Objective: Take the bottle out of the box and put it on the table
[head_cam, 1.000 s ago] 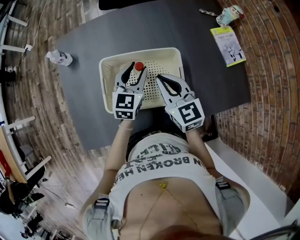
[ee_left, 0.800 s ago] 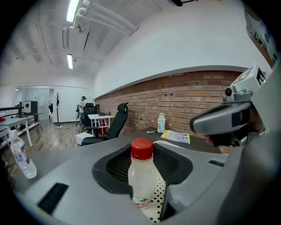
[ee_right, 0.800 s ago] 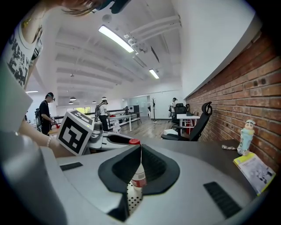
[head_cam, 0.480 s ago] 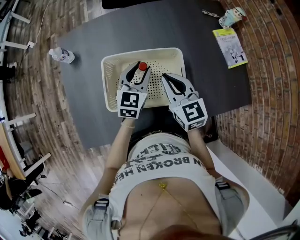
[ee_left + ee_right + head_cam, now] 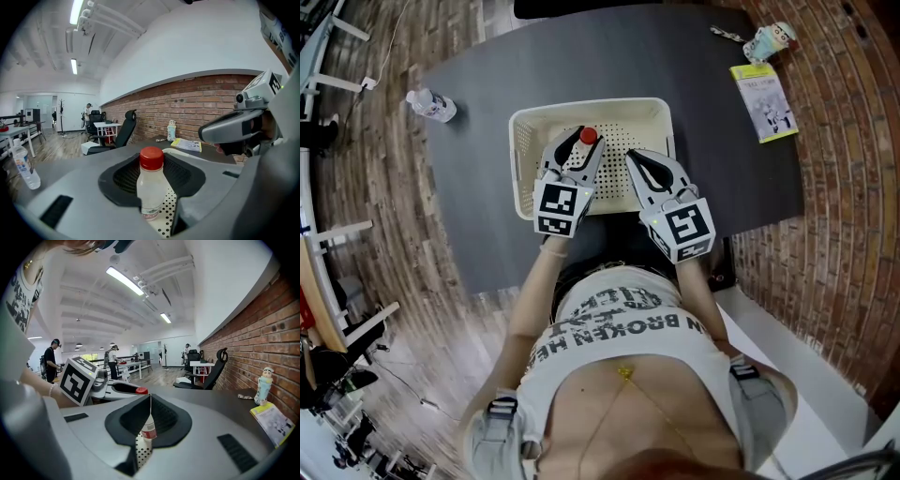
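A small clear bottle with a red cap (image 5: 588,136) stands upright in the cream perforated box (image 5: 654,114) on the dark table. My left gripper (image 5: 577,143) is open, one jaw on each side of the bottle. In the left gripper view the bottle (image 5: 151,187) fills most of the gap of the left gripper (image 5: 157,206), with a sliver of box floor showing to its right. My right gripper (image 5: 630,156) hovers shut over the box just right of the bottle. Through the right gripper (image 5: 148,418) I see a strip of the bottle (image 5: 149,432).
A second clear bottle (image 5: 431,103) lies on the table at the far left. A yellow booklet (image 5: 762,101) and a small figurine (image 5: 767,42) sit at the far right corner. Bare table (image 5: 469,187) surrounds the box. A brick wall runs along the right.
My left gripper has edged forward, so the red cap now sits deeper between its jaws. The right gripper keeps its place beside it.
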The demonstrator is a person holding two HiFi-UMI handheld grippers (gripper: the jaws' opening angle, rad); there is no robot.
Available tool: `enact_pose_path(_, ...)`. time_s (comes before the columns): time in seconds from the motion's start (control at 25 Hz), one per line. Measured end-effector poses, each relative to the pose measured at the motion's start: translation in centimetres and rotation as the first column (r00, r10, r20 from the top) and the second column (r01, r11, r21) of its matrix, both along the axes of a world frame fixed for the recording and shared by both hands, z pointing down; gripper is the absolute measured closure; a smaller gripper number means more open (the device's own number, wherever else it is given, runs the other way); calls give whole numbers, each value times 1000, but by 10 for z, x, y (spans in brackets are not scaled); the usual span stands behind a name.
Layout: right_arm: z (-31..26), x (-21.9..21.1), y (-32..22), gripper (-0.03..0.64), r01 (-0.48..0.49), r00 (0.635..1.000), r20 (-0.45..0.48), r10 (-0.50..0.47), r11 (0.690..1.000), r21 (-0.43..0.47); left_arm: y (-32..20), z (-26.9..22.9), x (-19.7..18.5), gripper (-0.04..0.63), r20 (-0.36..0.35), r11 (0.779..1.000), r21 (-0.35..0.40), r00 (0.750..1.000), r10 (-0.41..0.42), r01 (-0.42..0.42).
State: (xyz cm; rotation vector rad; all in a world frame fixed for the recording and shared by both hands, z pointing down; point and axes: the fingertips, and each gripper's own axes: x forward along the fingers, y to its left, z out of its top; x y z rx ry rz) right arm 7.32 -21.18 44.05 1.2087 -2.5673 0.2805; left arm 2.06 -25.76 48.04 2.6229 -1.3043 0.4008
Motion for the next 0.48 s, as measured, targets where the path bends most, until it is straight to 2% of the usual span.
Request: enact_pose_path(0.48, -1, 0, 7, 607, 1, 1000, -3, -1, 1000, 3, 6, 3, -4, 448, -2, 1000, -3, 1000, 2, -2)
